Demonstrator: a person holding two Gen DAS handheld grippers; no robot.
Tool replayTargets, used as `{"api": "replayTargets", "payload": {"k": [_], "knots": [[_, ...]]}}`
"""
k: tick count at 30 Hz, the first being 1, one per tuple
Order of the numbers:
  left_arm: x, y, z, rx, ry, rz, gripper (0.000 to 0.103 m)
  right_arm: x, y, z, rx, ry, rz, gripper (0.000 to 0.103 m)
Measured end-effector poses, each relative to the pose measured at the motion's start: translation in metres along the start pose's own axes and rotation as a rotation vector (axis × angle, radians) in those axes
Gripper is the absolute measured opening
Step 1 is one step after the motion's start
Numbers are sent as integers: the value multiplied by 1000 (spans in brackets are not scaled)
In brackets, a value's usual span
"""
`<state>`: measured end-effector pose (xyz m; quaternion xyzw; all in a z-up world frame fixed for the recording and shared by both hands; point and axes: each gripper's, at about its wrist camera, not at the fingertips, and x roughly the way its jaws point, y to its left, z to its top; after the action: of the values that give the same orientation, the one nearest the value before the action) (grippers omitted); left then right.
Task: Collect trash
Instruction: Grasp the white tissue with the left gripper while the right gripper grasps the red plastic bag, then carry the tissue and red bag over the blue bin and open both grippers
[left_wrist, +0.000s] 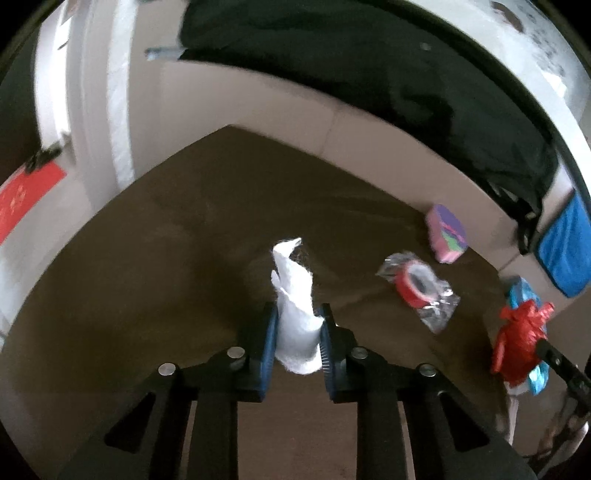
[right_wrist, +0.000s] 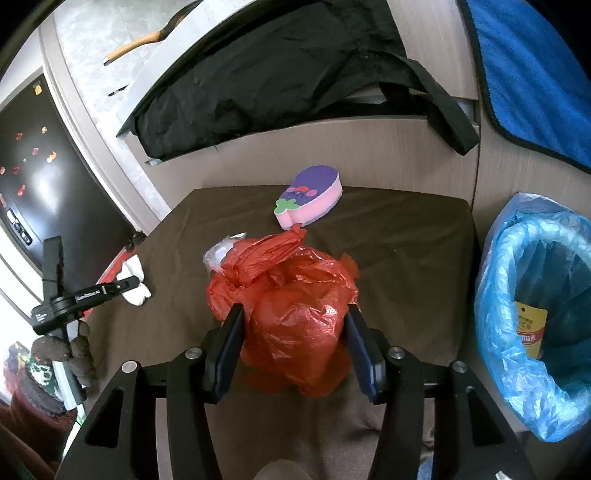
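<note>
Clamping the knotted, crinkled red plastic bag (right_wrist: 295, 310) over the brown counter (right_wrist: 406, 258), the right tongs (right_wrist: 295, 343) have the blue-lined bin (right_wrist: 532, 314) close by at three o'clock, its mouth open upward. The left tongs (left_wrist: 298, 332), farther from the bin, pinch a crumpled white tissue (left_wrist: 295, 306) whose long axis runs toward twelve o'clock.

Your red bag (right_wrist: 295, 314) hid most of the wrapped tape roll (right_wrist: 221, 253) behind it. The blue-lined bin (right_wrist: 532, 314) ran off frame. Its yellow label (right_wrist: 530, 328) was too small to read.
</note>
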<state>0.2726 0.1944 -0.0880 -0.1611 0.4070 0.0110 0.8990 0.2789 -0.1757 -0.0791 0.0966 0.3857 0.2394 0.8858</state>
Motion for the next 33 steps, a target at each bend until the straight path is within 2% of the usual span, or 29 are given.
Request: {"api": "replayTargets", "payload": {"k": [10,20,33], "knots": [[-16,-52,-1,117,-26,-92,21,-7,-3,-7,16,-14,8,50],[-40,-123,-1,267,-70,-203,21,-27,-1,-3,1,-64,-6,50],[-94,-233,10,451,-234,-337,21,-113,0,26,-65,-260,-124,50]]}}
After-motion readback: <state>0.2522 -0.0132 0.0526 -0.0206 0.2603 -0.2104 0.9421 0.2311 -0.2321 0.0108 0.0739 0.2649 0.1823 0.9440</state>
